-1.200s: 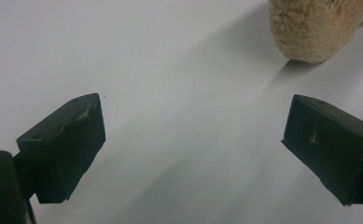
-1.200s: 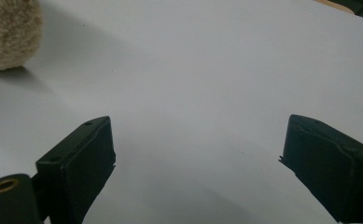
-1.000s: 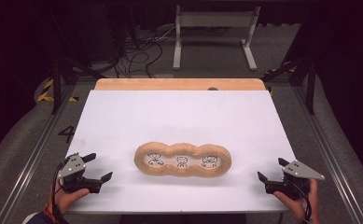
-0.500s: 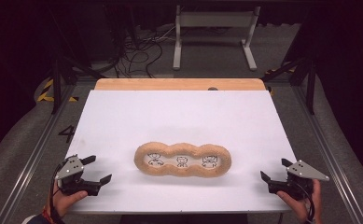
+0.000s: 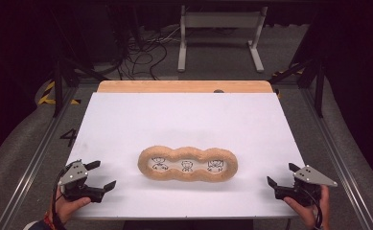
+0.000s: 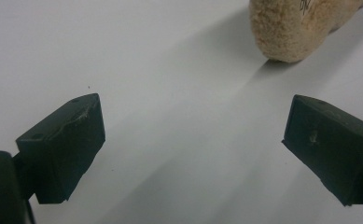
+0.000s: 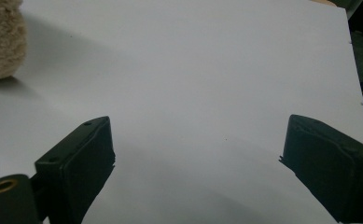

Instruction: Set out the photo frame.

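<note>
So the setup is a white table top (image 5: 184, 120) with a strip of bare wood (image 5: 184, 86) along its far edge, and a small dark spot sits on that strip toward the right. The white surface looks matte and clean, with soft shadows on it in both gripper views.

Sitting on it, a bit nearer the person's side and roughly centered, is a tan fuzzy tray (image 5: 188, 164) shaped like three joined rings, with a little black drawing in each of its three hollows. It lies flat, long side running left to right.

The left gripper (image 5: 99, 175) is at the near-left corner, jaws spread wide with nothing between them, well apart from the tray. In the left gripper view the tray's fuzzy end (image 6: 296, 28) pokes in at the top right, beyond the jaws. The right gripper (image 5: 282, 175) is at the near-right corner, also spread wide and empty, clear of the tray.

The room around is dark: grey carpet-like floor, metal rails along both table sides, a tangle of black cables (image 5: 145, 50) behind, a white metal stand (image 5: 220, 33), and yellow-black hazard tape (image 5: 50, 93) on the left.
</note>
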A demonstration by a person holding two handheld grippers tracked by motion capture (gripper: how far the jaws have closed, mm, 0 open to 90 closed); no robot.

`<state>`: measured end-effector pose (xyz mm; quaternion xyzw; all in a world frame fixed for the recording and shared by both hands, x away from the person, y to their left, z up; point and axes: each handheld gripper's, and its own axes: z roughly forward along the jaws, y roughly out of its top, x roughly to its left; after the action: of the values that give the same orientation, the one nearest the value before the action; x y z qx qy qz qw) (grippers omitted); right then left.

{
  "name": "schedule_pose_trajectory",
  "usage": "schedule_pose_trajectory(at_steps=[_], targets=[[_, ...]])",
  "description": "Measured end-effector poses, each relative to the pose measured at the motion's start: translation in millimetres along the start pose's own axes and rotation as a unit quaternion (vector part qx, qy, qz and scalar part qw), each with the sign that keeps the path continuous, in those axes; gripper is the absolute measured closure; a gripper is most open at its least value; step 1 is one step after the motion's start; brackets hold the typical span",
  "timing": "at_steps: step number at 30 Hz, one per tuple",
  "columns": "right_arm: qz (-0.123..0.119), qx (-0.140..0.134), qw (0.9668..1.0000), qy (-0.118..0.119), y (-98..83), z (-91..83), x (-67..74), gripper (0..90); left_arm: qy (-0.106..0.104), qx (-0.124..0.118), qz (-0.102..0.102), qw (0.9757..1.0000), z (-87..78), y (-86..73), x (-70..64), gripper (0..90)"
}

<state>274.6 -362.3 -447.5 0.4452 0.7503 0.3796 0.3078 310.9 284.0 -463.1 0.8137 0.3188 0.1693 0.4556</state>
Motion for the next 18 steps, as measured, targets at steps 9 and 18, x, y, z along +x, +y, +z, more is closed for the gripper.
schedule_pose_trajectory(at_steps=[9, 18], targets=[[0.002, -0.004, 1.0, -0.001, -0.1, -2.6, -1.0, 8.5, 0.002, -0.001, 0.002, 1.0, 0.0, 0.9, -0.4, 5.8], [0.001, -0.002, 1.0, -0.001, -0.2, -2.2, -0.6, 8.5, 0.0, 0.0, 0.003, 1.0, 1.1, 1.0, 0.4, 5.9]])
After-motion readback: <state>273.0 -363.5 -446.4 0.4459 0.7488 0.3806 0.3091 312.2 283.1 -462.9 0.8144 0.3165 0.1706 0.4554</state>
